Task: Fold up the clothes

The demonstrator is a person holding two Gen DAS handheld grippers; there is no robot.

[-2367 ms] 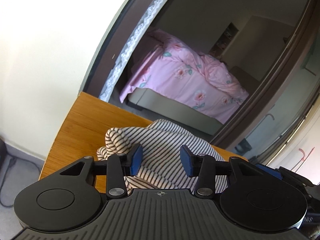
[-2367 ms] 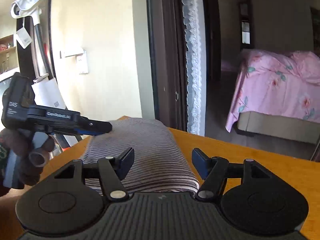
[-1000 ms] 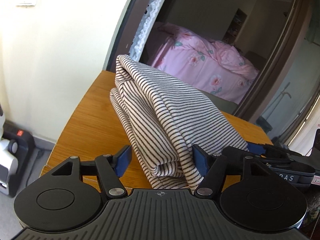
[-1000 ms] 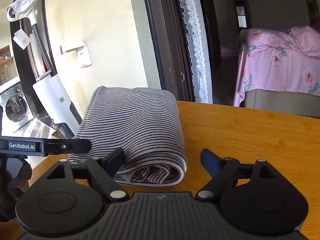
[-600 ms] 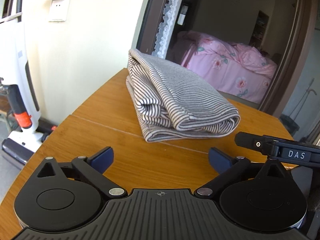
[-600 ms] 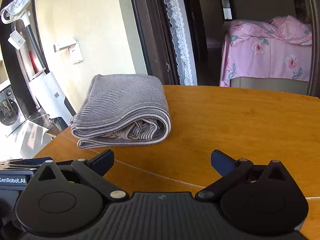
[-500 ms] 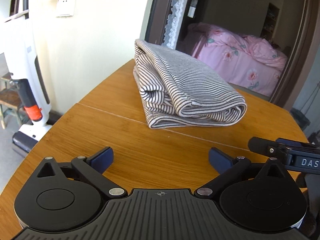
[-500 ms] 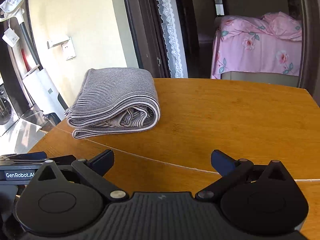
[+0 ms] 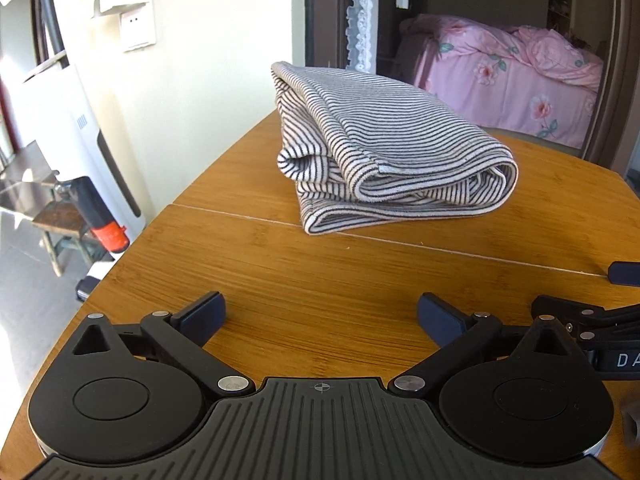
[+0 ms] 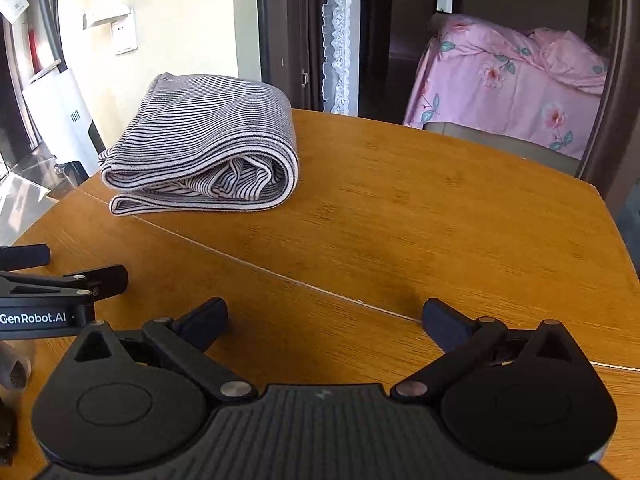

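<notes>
A black-and-white striped garment lies folded in a thick bundle on the far part of the wooden table; it also shows in the right wrist view at the table's far left. My left gripper is open and empty, low over the near table, well short of the bundle. My right gripper is open and empty, also back from the bundle. Each gripper shows at the edge of the other's view: the right one and the left one.
A seam runs across the tabletop. Behind the table are a doorway with a lace curtain and a bed with pink floral bedding. A white appliance and a low stool stand at the left by the wall.
Both grippers have let go of the folded garment, opened wide and pulled back toward the near side of the table. The bundle stays where it was set down.
</notes>
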